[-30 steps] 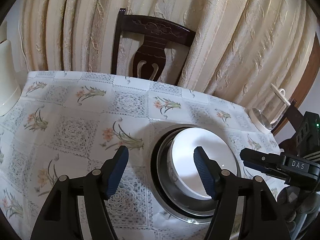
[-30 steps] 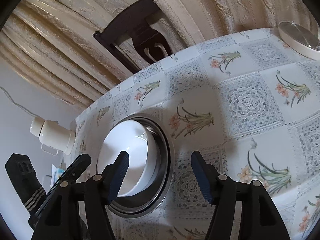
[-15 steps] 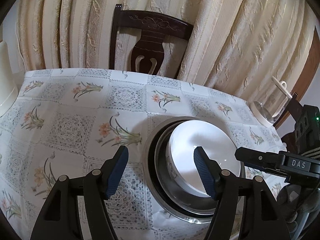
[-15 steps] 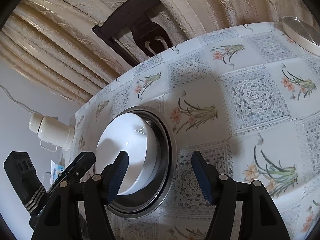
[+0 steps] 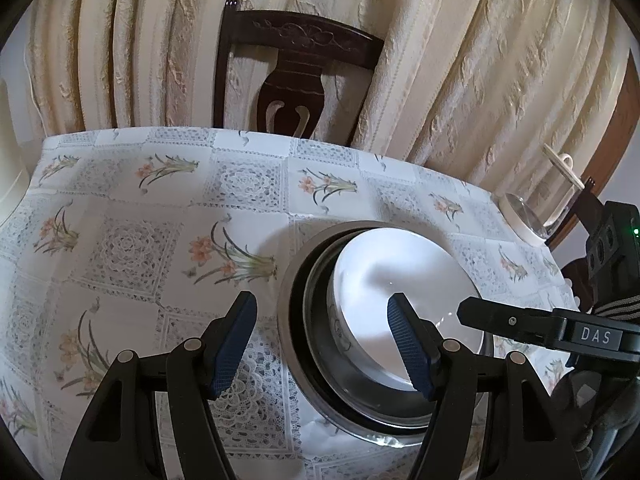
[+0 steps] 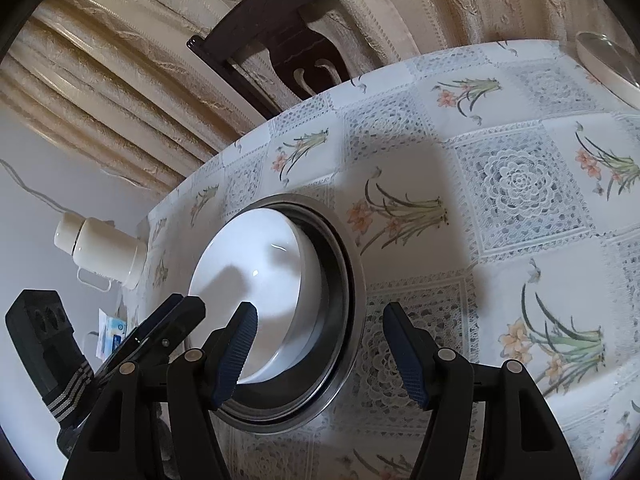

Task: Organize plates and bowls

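White bowl [image 5: 396, 280] sits inside metal bowl [image 5: 316, 364], lower middle of frame, on worktop [image 5: 132, 240]. Left hand-held gripper [image 5: 322, 344] wide, empty. Right hand-held gripper [image 6: 316, 348] wide, empty. Stacking looks done. Next: find more dishes, maybe plate [image 6: 608, 64] upper right.

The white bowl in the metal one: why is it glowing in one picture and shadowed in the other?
Left wrist view: the white ceramic bowl is washed out by glare inside the steel bowl. Right wrist view: a dark gripper-shaped shadow falls across its inside and onto the floral tablecloth.
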A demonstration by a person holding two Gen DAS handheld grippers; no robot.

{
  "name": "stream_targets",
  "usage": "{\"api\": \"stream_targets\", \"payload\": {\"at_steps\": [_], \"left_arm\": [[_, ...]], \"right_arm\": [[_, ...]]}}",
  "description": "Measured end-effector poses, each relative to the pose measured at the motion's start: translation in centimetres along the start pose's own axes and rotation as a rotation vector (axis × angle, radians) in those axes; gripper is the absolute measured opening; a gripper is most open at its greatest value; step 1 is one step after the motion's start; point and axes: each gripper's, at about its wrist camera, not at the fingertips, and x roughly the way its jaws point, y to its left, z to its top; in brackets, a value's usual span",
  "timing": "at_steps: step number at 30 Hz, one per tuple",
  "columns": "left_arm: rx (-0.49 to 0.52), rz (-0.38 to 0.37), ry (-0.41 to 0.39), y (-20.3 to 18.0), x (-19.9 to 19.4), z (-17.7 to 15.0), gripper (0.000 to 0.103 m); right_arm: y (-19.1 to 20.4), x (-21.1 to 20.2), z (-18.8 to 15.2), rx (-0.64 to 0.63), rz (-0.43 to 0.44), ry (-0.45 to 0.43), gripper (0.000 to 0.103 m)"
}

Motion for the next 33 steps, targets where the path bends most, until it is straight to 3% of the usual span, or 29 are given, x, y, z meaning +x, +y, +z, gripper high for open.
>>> {"api": "stream_targets", "payload": {"at_steps": [3,11,20,26,33], "left_arm": [[-0.015,-0.025,0.024,0.1,0.5,-0.1,0.069],[-0.176,-0.193,0.121,1.9,2.2,-0.6,0.069],[-0.162,-0.193,0.16,1.6,3.0,-1.3,0.069],[-0.137,-0.184,0.145,1.0,2.8,-1.3,0.065],[-0.131,-0.173,0.144,0.9,2.7,-1.3,0.065]], "right_arm": [[-0.2,0.1,0.0,0.007,0.001,0.006,0.069],[-0.2,0.6,-0.1,0.0,-0.003,0.032,0.069],[-0.4,1.5,-0.2,0.015,0.006,0.089,0.068],[0.4,1.5,-0.4,-0.014,0.032,0.101,0.053],[0.8,1.2,-0.6,-0.036,-0.007,0.082,0.051]]}}
